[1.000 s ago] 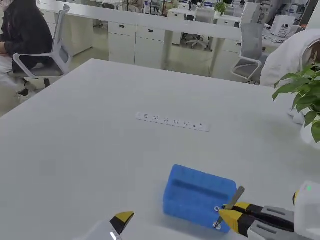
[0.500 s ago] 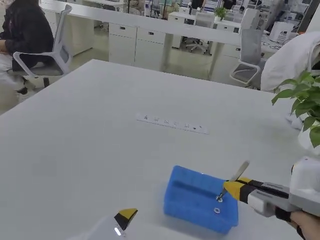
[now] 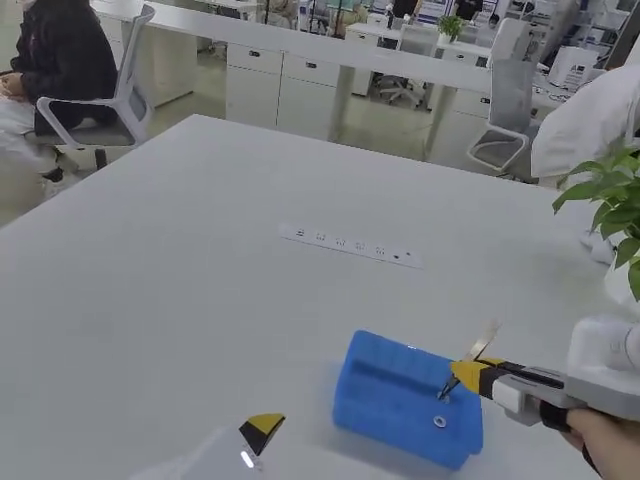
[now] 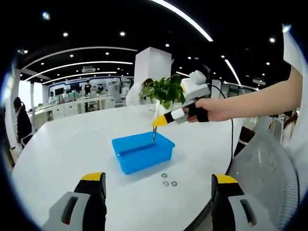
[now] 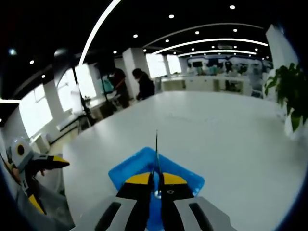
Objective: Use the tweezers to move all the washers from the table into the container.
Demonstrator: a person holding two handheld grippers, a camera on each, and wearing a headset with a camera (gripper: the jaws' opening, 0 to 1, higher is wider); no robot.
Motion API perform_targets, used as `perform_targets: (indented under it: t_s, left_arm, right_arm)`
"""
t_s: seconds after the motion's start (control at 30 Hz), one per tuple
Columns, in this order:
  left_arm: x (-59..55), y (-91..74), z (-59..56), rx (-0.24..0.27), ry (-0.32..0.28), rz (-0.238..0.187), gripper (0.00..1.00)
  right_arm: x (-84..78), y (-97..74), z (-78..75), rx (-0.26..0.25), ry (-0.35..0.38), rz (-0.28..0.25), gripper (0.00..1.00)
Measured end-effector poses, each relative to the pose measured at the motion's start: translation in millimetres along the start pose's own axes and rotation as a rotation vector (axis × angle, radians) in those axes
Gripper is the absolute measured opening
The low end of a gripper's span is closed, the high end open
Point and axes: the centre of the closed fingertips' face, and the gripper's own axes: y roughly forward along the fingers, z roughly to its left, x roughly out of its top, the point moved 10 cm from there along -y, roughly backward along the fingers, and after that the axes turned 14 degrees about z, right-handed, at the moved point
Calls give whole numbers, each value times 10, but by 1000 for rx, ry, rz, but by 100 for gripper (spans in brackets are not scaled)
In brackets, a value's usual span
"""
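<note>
Since a second ago the right gripper (image 3: 468, 376) has come up from the near right corner of the blue container (image 3: 390, 395) and now hangs over its right end, its yellow-tipped jaws pressed together on the tweezers (image 3: 480, 348). These slant down, with their points just above the container's floor; whether anything is caught between the points is too small to tell. One washer (image 3: 440, 421) lies inside the container, near its right front corner, and in the right gripper view it shows just right of that gripper's jaws. From the left gripper view, three more washers (image 4: 168, 181) lie close together on the white worktop (image 3: 200, 280), just in front of the container and apart from it. The left gripper (image 4: 158, 177) is held low at the near edge of the worktop, well apart from the container, its jaws spread wide and gripping nothing. A power strip (image 3: 348, 245) is set flush in the worktop beyond the container, and a leafy plant (image 4: 166, 91) stands at the far side.
</note>
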Motion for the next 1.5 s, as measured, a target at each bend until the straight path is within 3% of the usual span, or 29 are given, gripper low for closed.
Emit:
perform_targets:
  t_s: [0.17,0.5,1.27,1.5]
  left_arm:
    - [-3,-2,3,0,-4,1,92]
    - [-10,-6,6,3,-11,13,91]
    - [-23,26,-7,-5,7,46,90]
    - [-25,33,-22,-15,18,50,89]
  right_arm:
    - [7,167,-10,-2,21,21,4]
    - [-89,316,-21,-19,5,74,4]
    - [-176,363,-60,-15,-37,82,4]
    - [-169,235,-9,-10,-27,29,4]
